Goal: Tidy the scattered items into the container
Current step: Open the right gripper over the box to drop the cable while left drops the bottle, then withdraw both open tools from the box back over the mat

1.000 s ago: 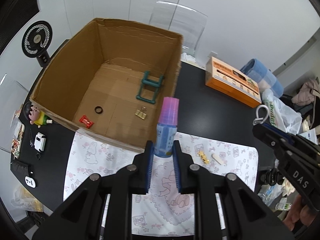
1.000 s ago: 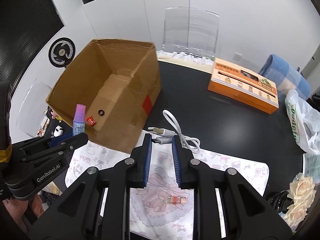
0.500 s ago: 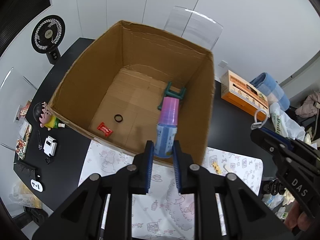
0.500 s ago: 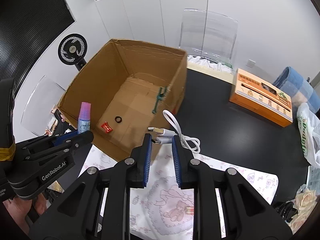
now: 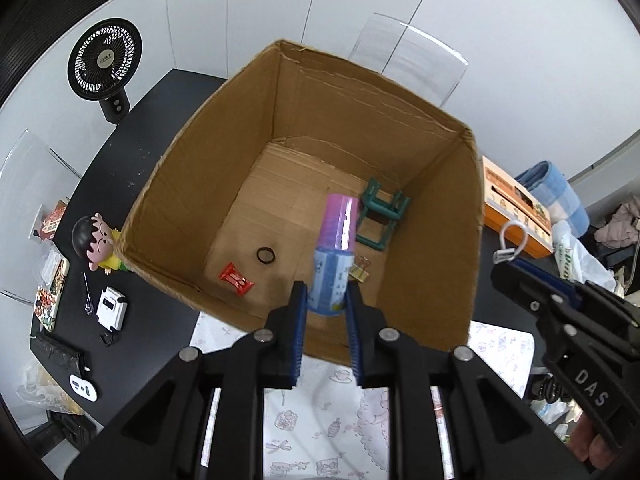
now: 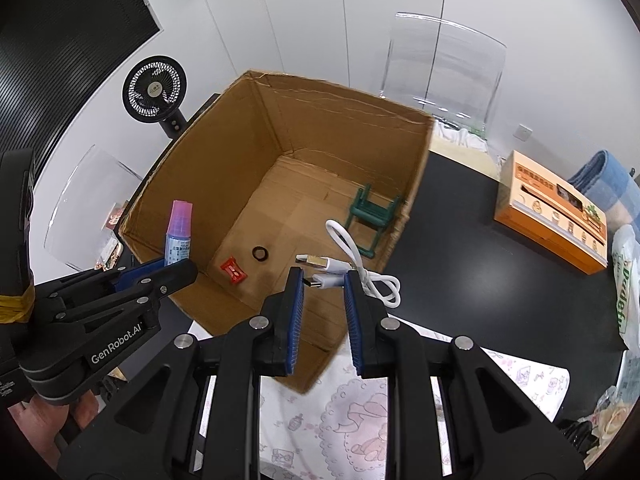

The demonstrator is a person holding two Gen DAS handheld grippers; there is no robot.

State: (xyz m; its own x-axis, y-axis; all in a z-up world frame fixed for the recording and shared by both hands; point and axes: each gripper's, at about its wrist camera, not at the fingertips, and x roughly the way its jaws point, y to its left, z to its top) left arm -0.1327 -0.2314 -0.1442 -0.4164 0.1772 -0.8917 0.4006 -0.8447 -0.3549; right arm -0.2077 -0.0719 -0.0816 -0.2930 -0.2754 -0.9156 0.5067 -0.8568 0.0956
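An open cardboard box [image 5: 472, 216] [image 6: 416, 168] stands on the black table. On its floor lie a green toy chair [image 5: 380, 216] [image 6: 372, 216], a black ring [image 5: 265, 255] [image 6: 260, 254], a red wrapper [image 5: 236, 278] [image 6: 233, 270] and a gold binder clip [image 5: 359, 273]. My left gripper [image 5: 326, 300] is shut on a blue bottle with a pink cap [image 5: 334, 256] [image 6: 179, 236], held over the box's near edge. My right gripper [image 6: 323, 282] is shut on a coiled white USB cable [image 6: 356, 268], above the box's near right corner.
A black fan [image 5: 105, 60] [image 6: 156, 90] stands behind the box on the left. A cartoon figurine [image 5: 96, 242] and small gadgets [image 5: 112, 308] lie left of it. An orange carton [image 6: 556, 216] and a white plastic bag [image 6: 628, 276] are on the right. A patterned cloth [image 5: 320, 420] [image 6: 340, 420] lies beneath my grippers.
Both grippers have travelled forward from above the cloth to above the box's near edge, each keeping its grip. The box now fills more of both views.
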